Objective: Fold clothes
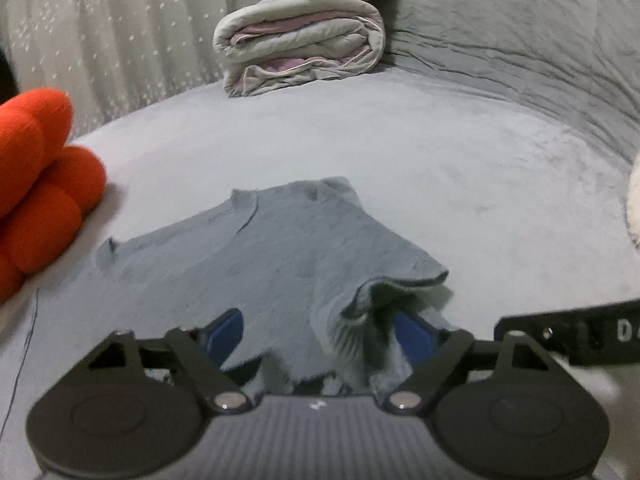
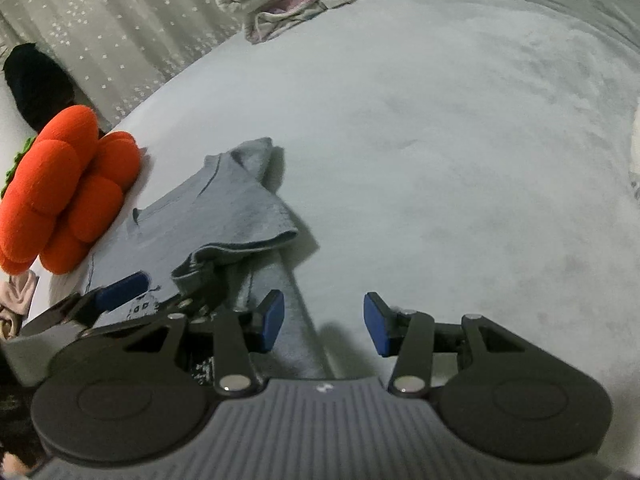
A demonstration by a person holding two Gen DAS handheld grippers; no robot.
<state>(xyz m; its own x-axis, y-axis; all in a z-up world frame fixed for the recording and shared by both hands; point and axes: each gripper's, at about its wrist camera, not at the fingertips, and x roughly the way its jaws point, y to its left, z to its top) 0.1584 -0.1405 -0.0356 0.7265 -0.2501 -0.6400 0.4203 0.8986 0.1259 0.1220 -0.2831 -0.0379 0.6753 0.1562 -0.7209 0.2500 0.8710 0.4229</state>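
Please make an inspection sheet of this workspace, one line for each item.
Surface: grey bed cover, soft and bare on its right part.
Job's things: grey-blue T-shirt, partly folded, one edge lifted over a pad.
Clutter: orange plush cushion; folded quilt; small beige cloth.
Grippers: left tongs open, shirt cloth draped between the pads; right tongs open, holding nothing.
Cables: thin dark thread by the bed edge.
Surroundings: starred curtain.

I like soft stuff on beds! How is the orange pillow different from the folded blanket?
The orange pillow is bright and made of round puffy lumps; the folded blanket is pale grey with pink and lies in flat layers. The pillow sits beside the shirt; the blanket is far off. Both rest on the bed.
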